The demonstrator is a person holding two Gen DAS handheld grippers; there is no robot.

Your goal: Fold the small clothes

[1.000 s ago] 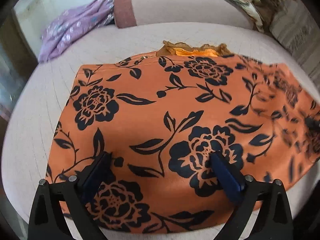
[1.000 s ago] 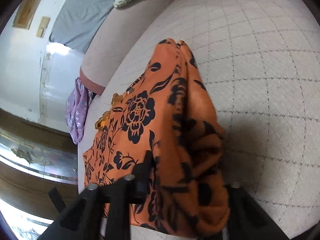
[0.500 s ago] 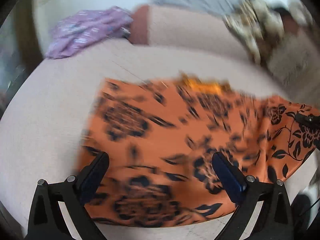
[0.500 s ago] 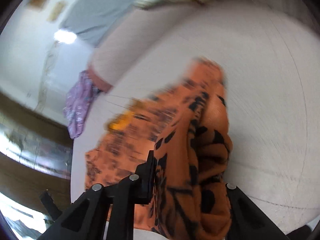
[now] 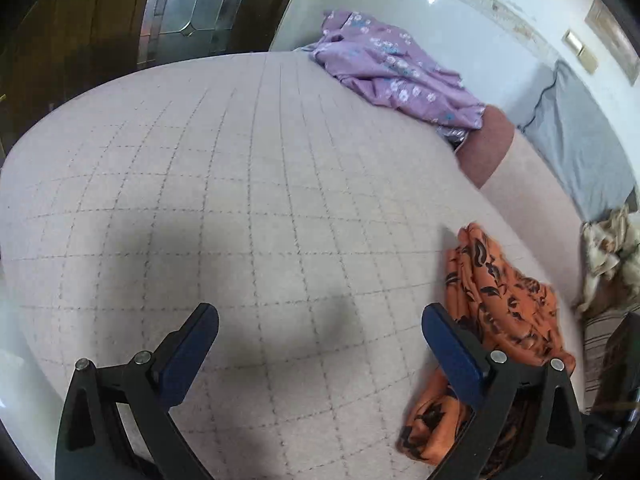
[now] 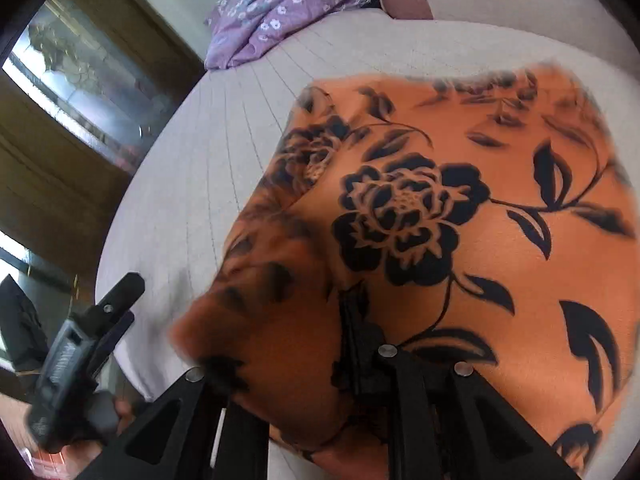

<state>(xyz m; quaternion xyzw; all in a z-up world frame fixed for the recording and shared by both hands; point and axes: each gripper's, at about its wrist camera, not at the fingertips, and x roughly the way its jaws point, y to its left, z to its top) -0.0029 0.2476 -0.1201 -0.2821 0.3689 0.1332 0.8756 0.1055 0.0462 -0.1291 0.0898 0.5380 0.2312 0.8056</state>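
An orange garment with black flowers (image 6: 440, 208) hangs bunched from my right gripper (image 6: 320, 340), which is shut on its lower fold over the quilted cushion (image 6: 192, 184). The same garment shows at the right of the left wrist view (image 5: 504, 300), gathered into a narrow bundle. My left gripper (image 5: 320, 344) is open and empty, held above bare cushion (image 5: 240, 200) to the left of the garment. The left gripper also appears at the lower left of the right wrist view (image 6: 92, 344).
A purple flowered garment (image 5: 392, 76) lies at the cushion's far edge, also seen in the right wrist view (image 6: 280, 4). A pink bolster (image 5: 520, 176) and a grey pillow (image 5: 576, 140) run along the back. A beige patterned cloth (image 5: 612, 248) lies at far right. A wooden door (image 5: 80, 20) stands behind.
My left gripper has come off the orange garment and swung left over bare cushion. My right gripper has lifted and gathered the garment, which was spread flat before.
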